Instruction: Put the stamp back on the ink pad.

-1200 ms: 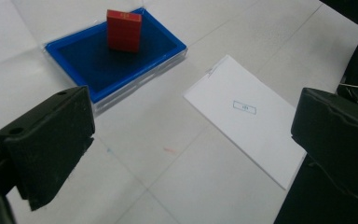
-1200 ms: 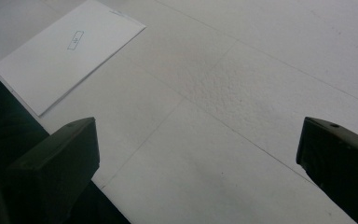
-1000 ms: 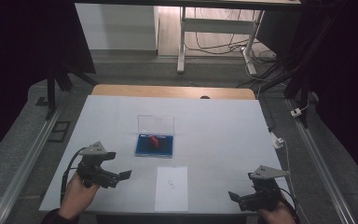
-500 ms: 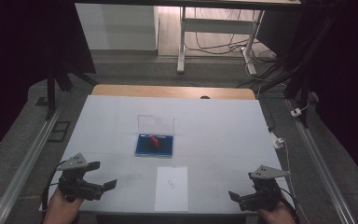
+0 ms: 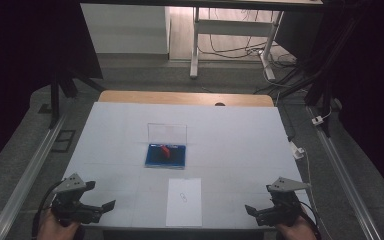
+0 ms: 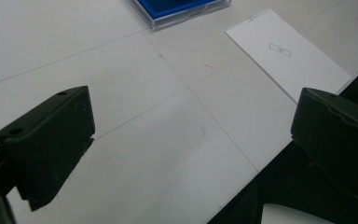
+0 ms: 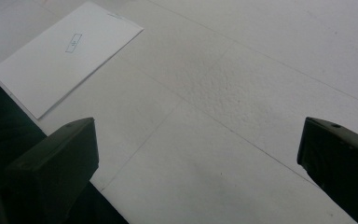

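Observation:
A clear case with a blue tray [image 5: 166,155] lies open in the middle of the white table [image 5: 230,140], its lid standing up behind it and a small red item [image 5: 165,150] inside. A white paper card [image 5: 184,201] with a small printed mark lies at the front edge. My left gripper [image 5: 107,206] hovers at the front left corner, jaws wide apart, nothing between them. My right gripper [image 5: 249,210] is at the front right corner, also open and empty. In the left gripper view the case [image 6: 182,9] and the card [image 6: 289,56] lie ahead; the right gripper view has the card [image 7: 65,51] at upper left.
A wooden board [image 5: 185,97] borders the table's far edge. Metal rails [image 5: 30,170] run along both sides. A white desk frame [image 5: 230,30] and cables stand on the floor beyond. A white plug [image 5: 297,150] hangs at the table's right edge.
My left gripper has pulled back from beside the blue case toward the front left corner of the table. The right gripper has stayed put.

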The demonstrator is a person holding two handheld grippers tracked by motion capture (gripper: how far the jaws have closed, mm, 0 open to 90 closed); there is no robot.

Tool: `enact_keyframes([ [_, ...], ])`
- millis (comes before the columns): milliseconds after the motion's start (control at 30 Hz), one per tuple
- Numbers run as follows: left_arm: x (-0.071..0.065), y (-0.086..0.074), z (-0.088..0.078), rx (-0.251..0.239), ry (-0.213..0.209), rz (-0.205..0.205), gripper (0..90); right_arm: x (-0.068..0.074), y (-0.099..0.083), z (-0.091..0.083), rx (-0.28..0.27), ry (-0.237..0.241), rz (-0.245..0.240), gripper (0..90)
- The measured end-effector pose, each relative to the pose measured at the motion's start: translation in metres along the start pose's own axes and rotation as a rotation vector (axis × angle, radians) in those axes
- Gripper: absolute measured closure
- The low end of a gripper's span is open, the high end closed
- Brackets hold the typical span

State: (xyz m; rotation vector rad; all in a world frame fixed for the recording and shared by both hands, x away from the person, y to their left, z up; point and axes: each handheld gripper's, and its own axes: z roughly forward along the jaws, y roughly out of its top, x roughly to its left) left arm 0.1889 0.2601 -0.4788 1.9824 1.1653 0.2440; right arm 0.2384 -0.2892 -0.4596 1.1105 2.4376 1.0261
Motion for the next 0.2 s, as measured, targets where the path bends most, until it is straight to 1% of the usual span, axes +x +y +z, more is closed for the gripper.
enact_keyframes([
  [100,-0.0007,0.0002,0.0011,0.017,0.017,-0.002,0.4,-0.0001,0.0000,-0.0001,0.002,-0.001,0.003,0.0],
  [200,-0.0012,0.0012,0.0023,0.021,0.016,0.001,0.5,-0.0003,-0.0002,0.0004,0.004,-0.004,-0.002,0.0],
])
